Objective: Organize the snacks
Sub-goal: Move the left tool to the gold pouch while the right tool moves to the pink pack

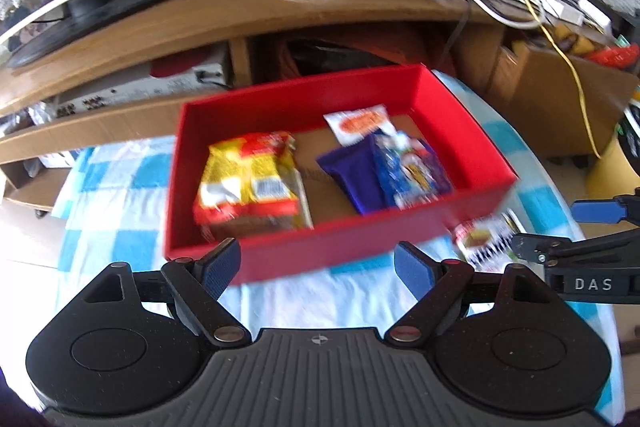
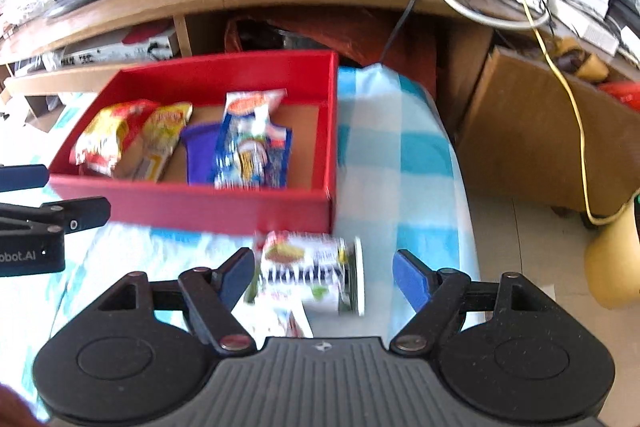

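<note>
A red box stands on the blue-checked cloth and holds several snack packets: a yellow-red bag, a purple packet, a blue packet and a white-orange packet. A white snack packet lies on the cloth in front of the box's right corner. My right gripper is open with its fingers either side of this packet, apart from it. My left gripper is open and empty in front of the box's near wall.
A wooden TV stand with a TV base, cables and a router runs behind the box. Cardboard boxes stand at the right on the floor. The cloth-covered surface ends at the right edge.
</note>
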`<state>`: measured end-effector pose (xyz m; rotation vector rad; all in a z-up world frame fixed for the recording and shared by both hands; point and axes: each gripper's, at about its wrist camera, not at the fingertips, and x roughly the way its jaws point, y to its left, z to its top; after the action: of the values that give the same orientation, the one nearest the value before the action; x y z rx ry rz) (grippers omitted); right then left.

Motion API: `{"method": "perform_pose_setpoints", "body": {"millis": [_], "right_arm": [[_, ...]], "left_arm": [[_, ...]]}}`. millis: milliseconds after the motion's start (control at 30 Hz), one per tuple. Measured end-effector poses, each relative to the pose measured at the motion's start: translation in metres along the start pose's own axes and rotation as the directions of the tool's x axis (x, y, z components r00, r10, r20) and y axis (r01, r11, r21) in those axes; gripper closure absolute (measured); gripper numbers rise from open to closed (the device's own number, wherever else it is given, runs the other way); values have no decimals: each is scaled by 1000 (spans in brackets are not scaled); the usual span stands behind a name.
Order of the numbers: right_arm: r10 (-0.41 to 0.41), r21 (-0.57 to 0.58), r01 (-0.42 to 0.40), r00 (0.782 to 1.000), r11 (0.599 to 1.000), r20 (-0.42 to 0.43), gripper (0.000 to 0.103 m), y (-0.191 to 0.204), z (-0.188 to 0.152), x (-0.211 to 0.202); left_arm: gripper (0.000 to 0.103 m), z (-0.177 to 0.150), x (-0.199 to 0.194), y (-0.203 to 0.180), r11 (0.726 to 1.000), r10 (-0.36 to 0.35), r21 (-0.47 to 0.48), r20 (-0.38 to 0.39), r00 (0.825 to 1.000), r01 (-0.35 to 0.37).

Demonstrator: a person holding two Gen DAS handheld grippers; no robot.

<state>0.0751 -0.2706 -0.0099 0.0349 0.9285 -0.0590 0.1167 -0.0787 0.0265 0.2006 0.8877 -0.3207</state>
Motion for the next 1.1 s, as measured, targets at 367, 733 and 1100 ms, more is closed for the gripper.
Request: {"method": "perform_pose_setpoints", "body": {"millis": [367,733,1100], "right_arm": [[11,-5,-11,998,1000,-69,2,-11,-51,-19],[48,26,-45,992,999,-120,2,-19,-80,-30],[72,-4,-73,988,997,-140,2,-15,-83,-25]], "left_arm": [[15,-44,-7,-38,972,-168,143,-122,978,185],[15,-84,3,-61,848,-321,345,-269,908,402],[30,-102,14,-81,774,-285,490,-294,912,400]]}}
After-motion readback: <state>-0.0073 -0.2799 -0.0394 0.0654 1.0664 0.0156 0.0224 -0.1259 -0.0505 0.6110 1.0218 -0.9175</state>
